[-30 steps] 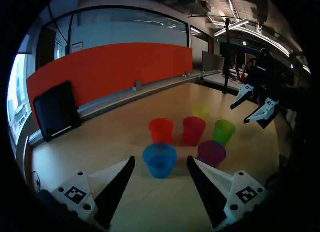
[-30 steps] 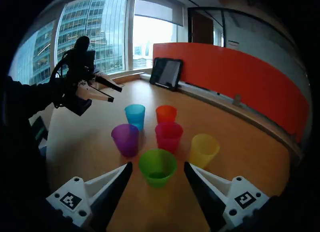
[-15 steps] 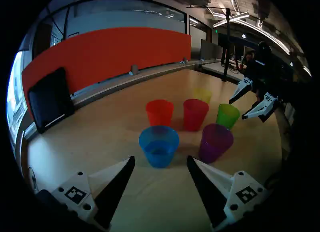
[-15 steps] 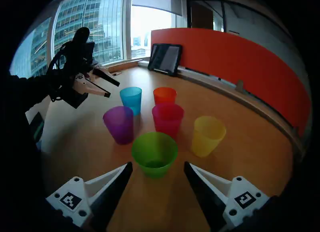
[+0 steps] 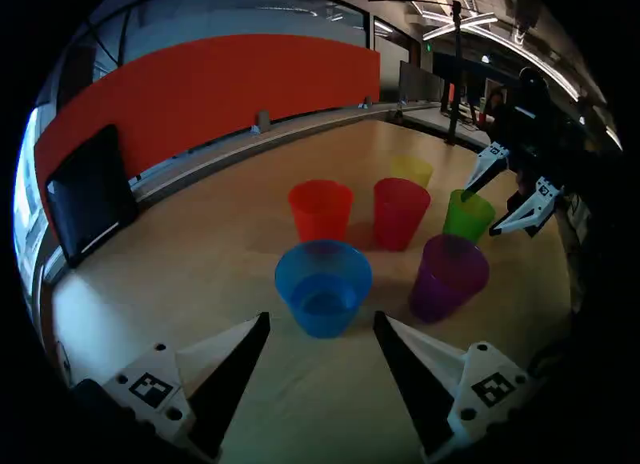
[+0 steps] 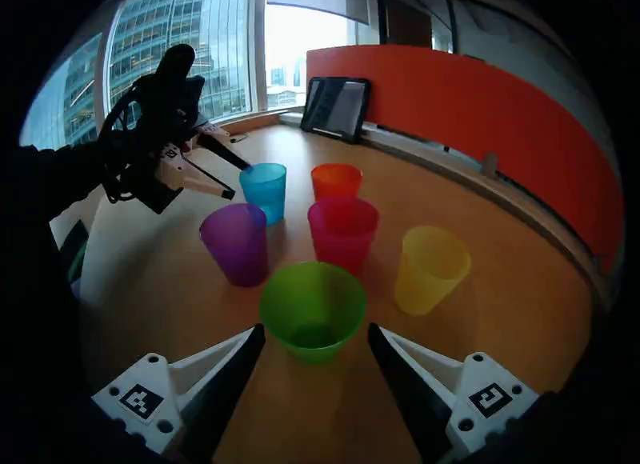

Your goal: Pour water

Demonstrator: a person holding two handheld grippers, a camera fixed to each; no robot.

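Fingers apart on both: the left gripper (image 5: 320,315) faces the blue cup (image 5: 323,288), the right gripper (image 6: 314,326) the green cup (image 6: 313,304). Straddle each squarely, then close gently.

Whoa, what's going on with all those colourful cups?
A person holds two grippers over a wooden table with six coloured cups. The left gripper is open, pointed at the blue cup. The right gripper is open, pointed at the green cup. Neither grips a cup yet, and nothing is pouring.
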